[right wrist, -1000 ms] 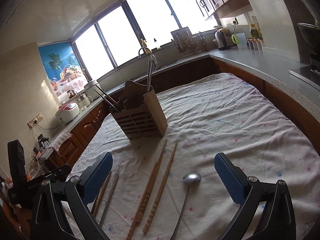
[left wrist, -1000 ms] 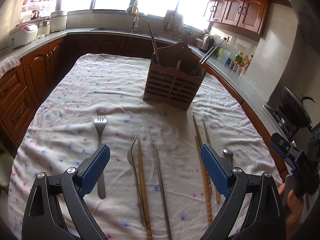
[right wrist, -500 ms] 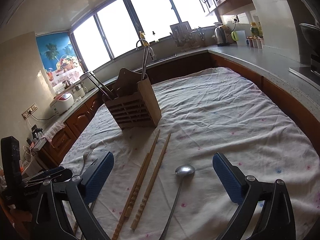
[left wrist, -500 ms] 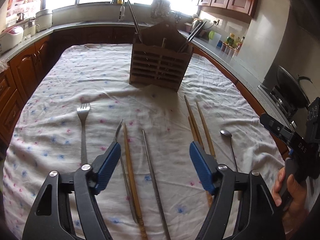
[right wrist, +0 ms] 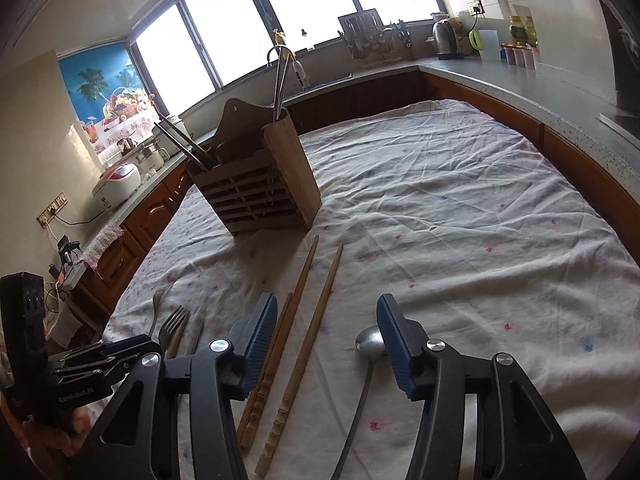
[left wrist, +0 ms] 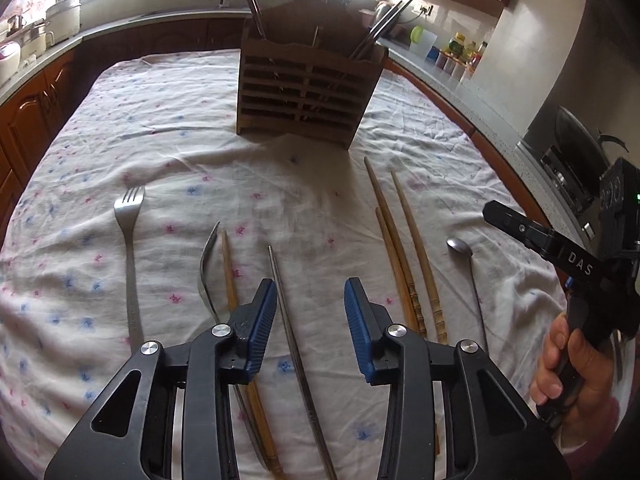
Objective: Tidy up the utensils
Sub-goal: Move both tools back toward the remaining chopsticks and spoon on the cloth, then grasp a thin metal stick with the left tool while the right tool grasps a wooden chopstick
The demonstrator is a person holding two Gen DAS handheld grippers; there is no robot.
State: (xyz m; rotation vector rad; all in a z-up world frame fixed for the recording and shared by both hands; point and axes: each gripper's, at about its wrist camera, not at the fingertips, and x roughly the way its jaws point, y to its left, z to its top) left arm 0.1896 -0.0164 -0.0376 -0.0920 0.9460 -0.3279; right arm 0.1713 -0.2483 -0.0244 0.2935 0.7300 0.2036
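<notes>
The loose cutlery lay in a row on the cloth-covered table (left wrist: pixel 160 152) in front of the slatted wooden utensil holder (left wrist: pixel 304 92), likely for sorting into it. The left tongs (left wrist: pixel 310 304) were closing around a thin metal chopstick (left wrist: pixel 280 280), not yet gripping. The right tongs (right wrist: pixel 326 320), marked "DAS", were closing empty above a wooden chopstick (right wrist: pixel 316 320) and a steel spoon (right wrist: pixel 368 340).
</notes>
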